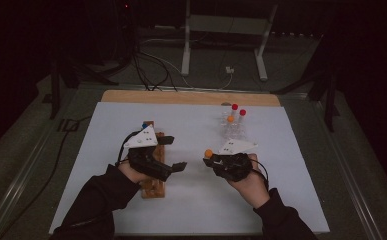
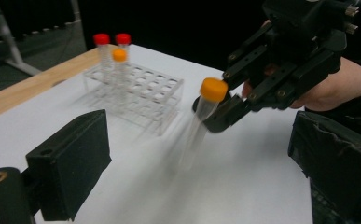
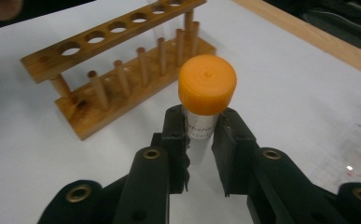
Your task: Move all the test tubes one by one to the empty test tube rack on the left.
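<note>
The left hand-held gripper (image 1: 173, 153) hangs over the white counter (image 1: 191, 200) with its jaws spread wide and nothing between them. Just behind and beneath it lies the wooden rack (image 1: 153, 186), its long side running away from the person. In the right gripper view the holes on the near part of this rack (image 3: 117, 70) are bare; something blue-topped (image 1: 144, 125) shows at its far end in the high view, but what it is I cannot tell.

To the right of that gripper, across a stretch of bare counter, the right hand-held gripper (image 1: 210, 159) is clenched on a clear tube with an orange cap (image 3: 207, 86). The pads pinch the tube just under the cap. In the left gripper view the tube (image 2: 201, 121) hangs tilted, cap uppermost and leaning toward the right-hand gripper's body, its long axis slanting down to the counter and its lower end blurred above the surface. In the high view the cap (image 1: 208, 153) points toward the left hand-held gripper.

Beyond the right hand-held gripper, farther from the person, stands a clear plastic rack (image 2: 143, 95). It holds three upright tubes in its far corner: two with red caps (image 2: 101, 39) and one with an orange cap (image 2: 119, 55). Its nearer holes look vacant.
</note>
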Demonstrator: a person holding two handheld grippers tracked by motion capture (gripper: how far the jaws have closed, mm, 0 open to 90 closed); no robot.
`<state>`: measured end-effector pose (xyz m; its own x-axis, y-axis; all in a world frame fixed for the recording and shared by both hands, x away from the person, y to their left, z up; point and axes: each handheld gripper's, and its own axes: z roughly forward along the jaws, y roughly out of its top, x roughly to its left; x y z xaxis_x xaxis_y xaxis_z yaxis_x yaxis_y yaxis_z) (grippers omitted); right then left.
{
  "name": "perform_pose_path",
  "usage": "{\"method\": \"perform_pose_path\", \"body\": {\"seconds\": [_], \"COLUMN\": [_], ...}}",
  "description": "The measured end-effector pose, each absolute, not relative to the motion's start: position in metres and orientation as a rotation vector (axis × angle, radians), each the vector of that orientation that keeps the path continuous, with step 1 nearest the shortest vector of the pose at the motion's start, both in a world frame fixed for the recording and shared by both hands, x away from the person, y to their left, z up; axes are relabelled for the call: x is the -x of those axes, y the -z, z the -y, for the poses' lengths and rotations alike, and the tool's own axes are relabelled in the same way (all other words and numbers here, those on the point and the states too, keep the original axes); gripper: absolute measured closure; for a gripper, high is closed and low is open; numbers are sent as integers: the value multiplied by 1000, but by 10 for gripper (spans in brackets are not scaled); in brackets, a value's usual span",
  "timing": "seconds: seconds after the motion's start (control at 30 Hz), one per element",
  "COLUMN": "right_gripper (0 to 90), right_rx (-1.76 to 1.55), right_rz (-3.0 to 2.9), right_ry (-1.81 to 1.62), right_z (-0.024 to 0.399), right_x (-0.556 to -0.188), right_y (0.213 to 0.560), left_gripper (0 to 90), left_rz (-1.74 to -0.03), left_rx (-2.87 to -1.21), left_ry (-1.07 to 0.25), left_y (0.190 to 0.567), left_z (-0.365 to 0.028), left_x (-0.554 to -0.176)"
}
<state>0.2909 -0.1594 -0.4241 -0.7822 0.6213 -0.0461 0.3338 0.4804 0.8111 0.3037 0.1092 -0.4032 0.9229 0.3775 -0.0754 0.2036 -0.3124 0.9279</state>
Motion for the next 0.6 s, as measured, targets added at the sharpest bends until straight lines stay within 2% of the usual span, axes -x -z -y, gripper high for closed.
{"method": "perform_pose_path", "body": {"seconds": [0.2, 0.47, 0.6], "right_gripper": [754, 754, 754], "right_rx": [-788, -775, -762], "right_rz": [-2416, -2429, -2434], "right_ry": [-1211, -1222, -1227], "right_z": [154, 150, 147], "right_x": [-286, -285, -284], "right_y": [424, 424, 424], "left_gripper": [178, 405, 488], "left_rz": [-398, -360, -350], "left_rx": [-1924, -1943, -1949], "left_ry": [-172, -171, -174], "left_y": [406, 407, 409], "left_z": [-95, -81, -76], "left_x": [-304, -304, -305]}}
